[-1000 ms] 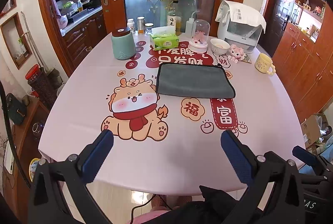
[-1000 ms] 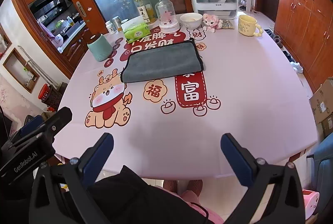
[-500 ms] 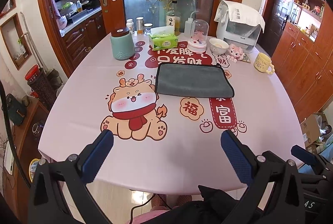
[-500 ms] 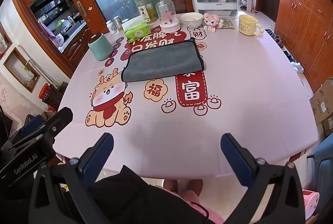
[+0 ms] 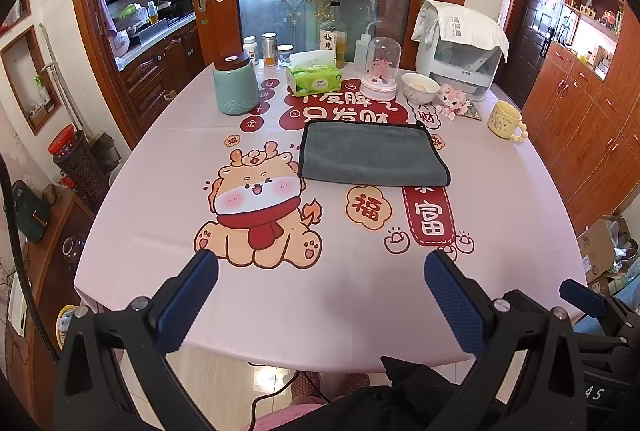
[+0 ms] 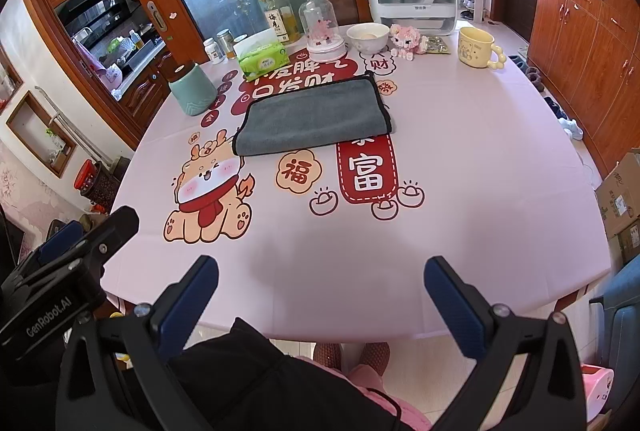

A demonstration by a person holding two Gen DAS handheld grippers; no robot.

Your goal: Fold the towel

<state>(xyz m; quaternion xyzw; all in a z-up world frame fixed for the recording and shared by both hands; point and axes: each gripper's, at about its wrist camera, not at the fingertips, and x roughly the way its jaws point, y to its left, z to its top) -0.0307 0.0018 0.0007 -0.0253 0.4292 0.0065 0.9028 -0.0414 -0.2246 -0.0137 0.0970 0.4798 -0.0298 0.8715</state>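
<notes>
A grey towel [image 5: 372, 155] with a dark hem lies flat and folded in a rectangle on the far half of the pink printed tablecloth [image 5: 280, 295]. It also shows in the right wrist view [image 6: 316, 115]. My left gripper [image 5: 320, 271] is open and empty, held above the table's near edge, well short of the towel. My right gripper [image 6: 320, 273] is open and empty too, also back at the near edge. The left gripper's body shows at the lower left of the right wrist view [image 6: 60, 271].
Behind the towel stand a teal jar [image 5: 235, 85], a green tissue pack [image 5: 314, 81], a glass dome [image 5: 382, 69], a white bowl [image 5: 420, 89], a pink toy [image 5: 454, 103], a yellow mug [image 5: 506, 121], bottles and a white appliance [image 5: 460, 51]. Wooden cabinets line the right side.
Both grippers have crept slightly forward toward the table, so the towel sits a touch lower in view. Both stay open; the towel has not moved.
</notes>
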